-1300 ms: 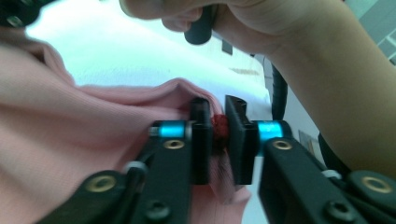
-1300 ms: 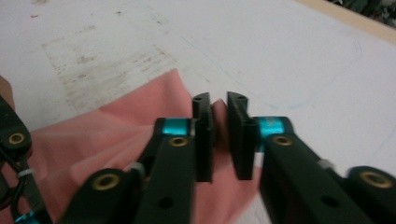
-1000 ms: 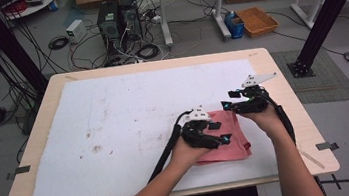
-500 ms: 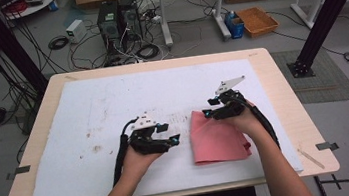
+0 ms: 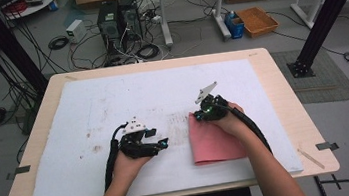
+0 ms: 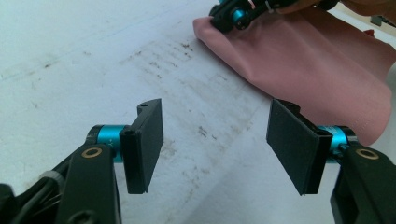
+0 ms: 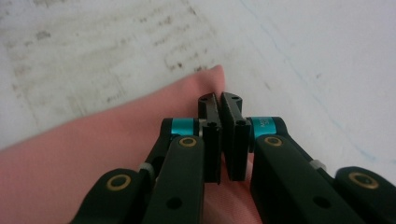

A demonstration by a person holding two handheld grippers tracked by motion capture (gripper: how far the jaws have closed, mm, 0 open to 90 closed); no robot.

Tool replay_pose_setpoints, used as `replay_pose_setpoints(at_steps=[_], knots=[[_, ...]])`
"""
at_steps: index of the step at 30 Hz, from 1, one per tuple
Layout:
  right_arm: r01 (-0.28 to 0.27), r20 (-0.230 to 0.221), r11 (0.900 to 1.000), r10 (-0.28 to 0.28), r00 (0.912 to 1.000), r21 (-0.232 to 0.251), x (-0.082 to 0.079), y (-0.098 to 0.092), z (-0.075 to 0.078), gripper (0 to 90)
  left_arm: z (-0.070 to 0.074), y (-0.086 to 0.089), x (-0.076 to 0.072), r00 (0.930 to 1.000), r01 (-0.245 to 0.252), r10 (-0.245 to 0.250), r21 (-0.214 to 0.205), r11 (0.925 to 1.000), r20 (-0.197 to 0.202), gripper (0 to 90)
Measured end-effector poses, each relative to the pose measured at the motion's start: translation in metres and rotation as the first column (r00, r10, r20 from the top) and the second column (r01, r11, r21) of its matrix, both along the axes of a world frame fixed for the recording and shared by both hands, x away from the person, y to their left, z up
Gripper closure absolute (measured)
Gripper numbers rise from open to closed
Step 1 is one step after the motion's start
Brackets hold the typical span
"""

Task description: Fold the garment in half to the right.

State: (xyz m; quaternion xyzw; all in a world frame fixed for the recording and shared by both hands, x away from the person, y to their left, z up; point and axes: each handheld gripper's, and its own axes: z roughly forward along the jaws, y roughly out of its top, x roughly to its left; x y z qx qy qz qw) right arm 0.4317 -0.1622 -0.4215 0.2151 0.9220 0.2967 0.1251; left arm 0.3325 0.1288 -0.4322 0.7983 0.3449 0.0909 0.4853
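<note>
Our right gripper (image 7: 220,140) has just clenched its jaws on the pink cloth (image 5: 216,140)'s far corner — left gripper (image 6: 212,140), released, waits beside it.

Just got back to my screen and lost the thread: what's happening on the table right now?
A person is working a pink cloth on the white mat with two handheld claws. The right claw has just closed at the cloth's far corner, jaws together with the fabric apparently pinched between them. The left claw is open with nothing in it, hovering over the bare mat beside the cloth's left edge.
</note>
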Motion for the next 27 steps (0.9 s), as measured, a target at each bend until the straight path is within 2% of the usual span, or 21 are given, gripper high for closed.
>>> replay_pose_setpoints(at_steps=[5,8,10,15,22,27], knots=[[-0.019,0.041,0.9998,0.019,0.999,-0.01,-0.001,0.014,0.0,87.1,-0.001,0.005,-0.001,0.9999,-0.01,0.01,-0.008,0.9999,-0.009,36.6],[-0.004,0.045,0.9999,0.005,0.999,-0.011,0.0,0.016,-0.001,79.0,-0.001,0.006,-0.001,0.9999,-0.011,0.01,-0.011,0.9999,-0.006,36.6],[0.007,0.036,0.9999,-0.007,0.9993,0.009,0.001,0.009,0.003,71.6,0.0,0.007,-0.002,0.9999,-0.012,0.012,-0.015,0.9998,-0.006,36.6],[0.078,0.055,0.9923,-0.084,0.995,0.096,-0.004,-0.027,0.021,70.5,0.002,0.008,-0.001,0.9998,-0.018,0.018,-0.023,0.9996,0.005,36.6],[0.138,0.059,0.9833,-0.146,0.9876,0.118,-0.018,-0.06,0.019,70.5,0.005,0.006,0.0,0.9996,-0.016,0.017,-0.034,0.9993,0.023,35.1],[0.161,0.074,0.9761,-0.173,0.9822,0.146,-0.024,-0.072,0.022,69.5,0.006,0.007,-0.002,0.9996,0.005,-0.003,-0.045,0.999,0.028,33.8]])
